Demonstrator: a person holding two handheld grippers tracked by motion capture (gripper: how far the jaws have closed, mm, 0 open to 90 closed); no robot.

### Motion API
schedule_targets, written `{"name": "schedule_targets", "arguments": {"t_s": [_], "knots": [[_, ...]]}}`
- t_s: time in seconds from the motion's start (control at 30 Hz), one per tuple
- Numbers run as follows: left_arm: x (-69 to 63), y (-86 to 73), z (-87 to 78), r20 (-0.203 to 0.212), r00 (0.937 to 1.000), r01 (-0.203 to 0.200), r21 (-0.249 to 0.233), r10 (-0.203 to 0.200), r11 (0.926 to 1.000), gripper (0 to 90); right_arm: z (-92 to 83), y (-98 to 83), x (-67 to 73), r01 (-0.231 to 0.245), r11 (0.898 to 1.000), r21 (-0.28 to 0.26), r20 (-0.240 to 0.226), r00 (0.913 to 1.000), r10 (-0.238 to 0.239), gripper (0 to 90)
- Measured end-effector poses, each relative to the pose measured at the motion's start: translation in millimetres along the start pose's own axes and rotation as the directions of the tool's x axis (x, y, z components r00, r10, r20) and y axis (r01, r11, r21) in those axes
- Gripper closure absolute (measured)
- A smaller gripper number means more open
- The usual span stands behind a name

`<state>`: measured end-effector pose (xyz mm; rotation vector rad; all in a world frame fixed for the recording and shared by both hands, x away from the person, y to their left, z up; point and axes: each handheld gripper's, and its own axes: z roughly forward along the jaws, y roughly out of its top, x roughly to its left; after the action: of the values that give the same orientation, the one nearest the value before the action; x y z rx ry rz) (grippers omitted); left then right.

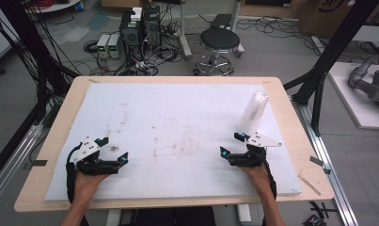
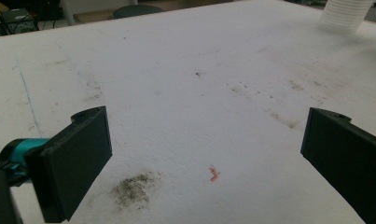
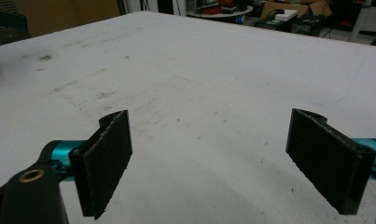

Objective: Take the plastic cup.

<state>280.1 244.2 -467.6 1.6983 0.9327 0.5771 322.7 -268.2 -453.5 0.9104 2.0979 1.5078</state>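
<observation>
A tall stack of clear plastic cups stands upright on the right part of the white foam board. My right gripper rests on the board just in front of the stack, a little to its left, its jaws wide apart and empty. Along its own camera, the right gripper has only bare board between the black pads. My left gripper lies near the board's front left, open and empty. In the left gripper view, the gripper frames bare foam, with the cup stack far off at top right.
The board covers a wooden table. A dark smudge and a tiny orange scrap lie on the foam between the left jaws. Beyond the table stand a round stool, computer boxes and black frame posts.
</observation>
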Motion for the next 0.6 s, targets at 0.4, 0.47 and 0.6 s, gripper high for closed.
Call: {"name": "schedule_targets", "arguments": {"t_s": [0.4, 0.47, 0.6], "knots": [[0.3, 0.0, 0.1, -0.002, 1.0, 0.002, 0.001, -0.002, 1.0, 1.7, 0.1, 0.1, -1.1, 0.003, 1.0, -0.002, -0.014, 0.9999, -0.003, 14.2], [0.2, 0.0, 0.1, -0.003, 1.0, 0.002, 0.0, -0.002, 1.0, 1.7, 0.0, 0.1, 0.4, 0.005, 1.0, 0.002, -0.021, 0.9998, -0.005, 14.2], [0.1, -0.1, 0.1, -0.007, 0.9999, 0.008, -0.001, -0.008, 1.0, 1.7, 0.6, 0.5, 1.0, 0.02, 1.0, 0.006, -0.028, 0.9994, -0.02, 14.1]]}}
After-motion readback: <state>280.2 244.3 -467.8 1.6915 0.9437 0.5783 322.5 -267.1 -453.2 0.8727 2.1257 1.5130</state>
